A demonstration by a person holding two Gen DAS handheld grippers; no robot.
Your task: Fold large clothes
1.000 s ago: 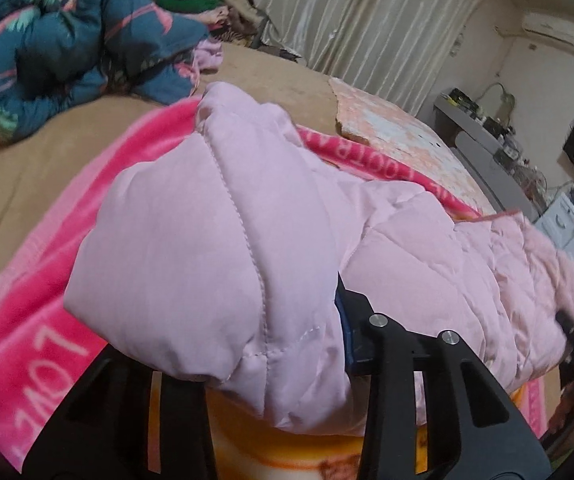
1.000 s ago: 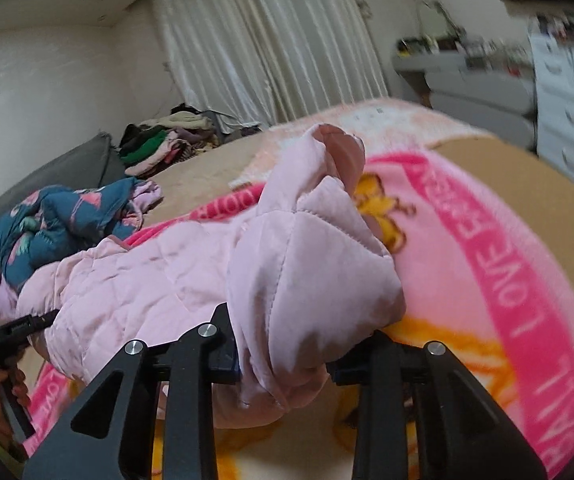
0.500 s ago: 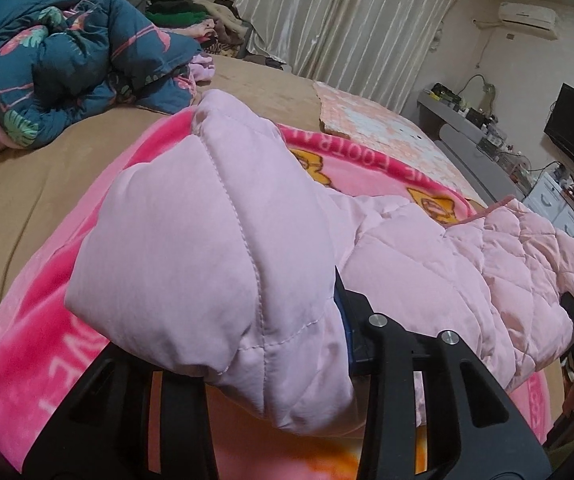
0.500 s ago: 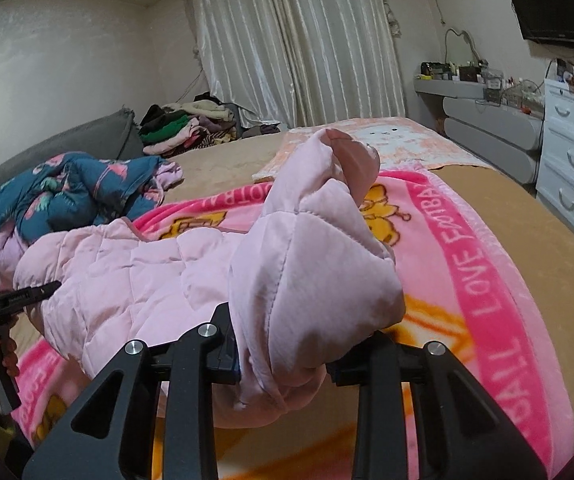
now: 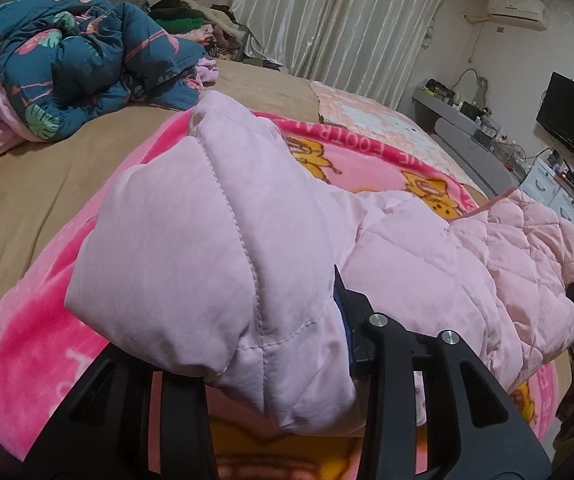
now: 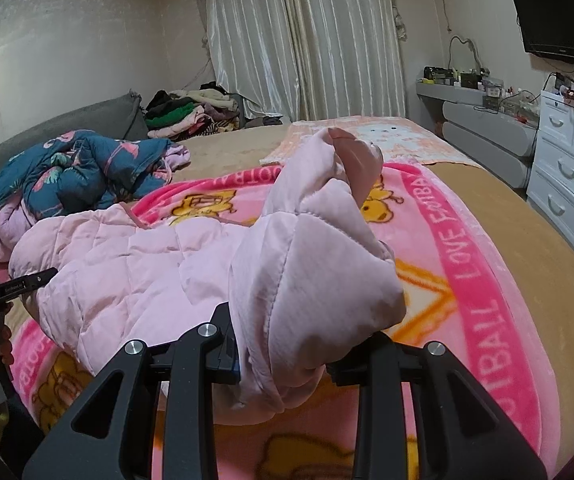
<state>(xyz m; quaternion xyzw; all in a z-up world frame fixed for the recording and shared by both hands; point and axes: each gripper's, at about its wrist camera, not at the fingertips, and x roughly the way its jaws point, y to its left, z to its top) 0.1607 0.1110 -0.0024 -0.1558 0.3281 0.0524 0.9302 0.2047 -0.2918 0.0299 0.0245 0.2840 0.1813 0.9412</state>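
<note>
Bunching between both fingers [image 5: 351,332], pink jacket [image 5: 427,248]

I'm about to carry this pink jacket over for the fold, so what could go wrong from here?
The left gripper and right gripper each pinch only a bunched end of the pink quilted jacket; slick fabric could slip out. The sagging middle may drag and rumple the pink blanket. Uneven pulling could skew the fold.
</note>
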